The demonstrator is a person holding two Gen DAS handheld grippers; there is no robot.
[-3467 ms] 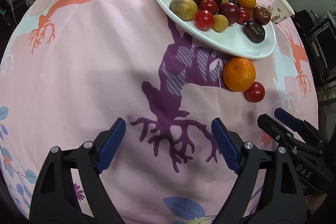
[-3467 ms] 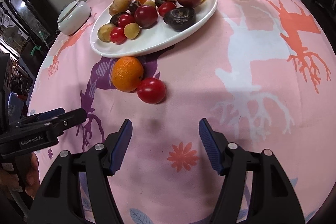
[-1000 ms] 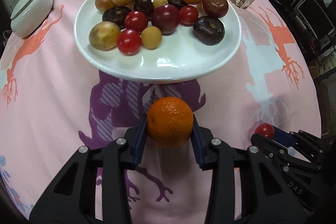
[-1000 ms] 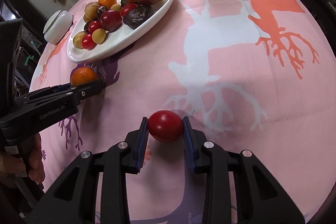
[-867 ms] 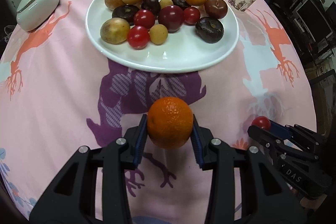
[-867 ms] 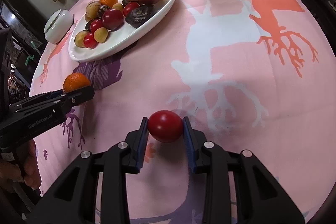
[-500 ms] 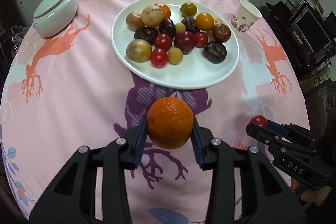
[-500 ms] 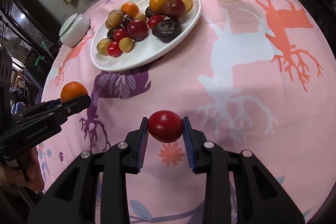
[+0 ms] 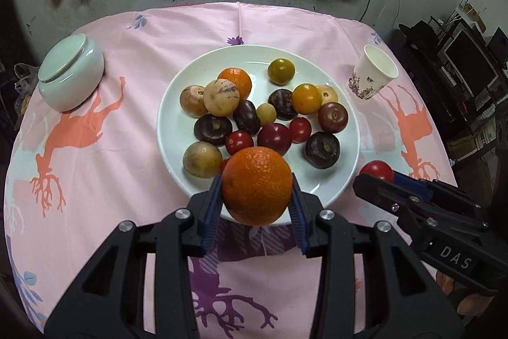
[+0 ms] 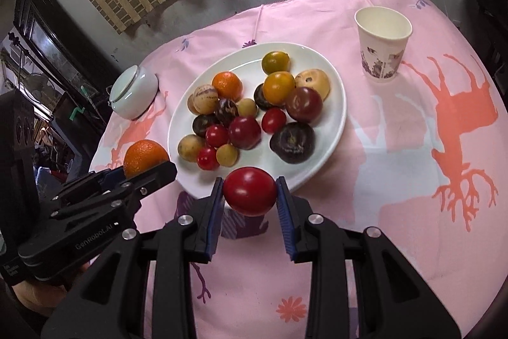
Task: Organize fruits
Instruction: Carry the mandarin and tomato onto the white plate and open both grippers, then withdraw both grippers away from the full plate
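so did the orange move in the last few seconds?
Yes. The orange lay on the cloth beside the plate; now it is off the cloth, clamped in the left gripper, at the plate's near rim.

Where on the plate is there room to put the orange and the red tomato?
The plate's near rim is bare white, in front of the dark plum and beside the yellow-brown fruit. The far rim left of the green tomato is free too. The middle is crowded.

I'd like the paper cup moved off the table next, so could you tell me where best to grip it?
Grip the paper cup across its side wall just under the rim, coming from above: it stands upright, open-mouthed, with clear cloth around it.
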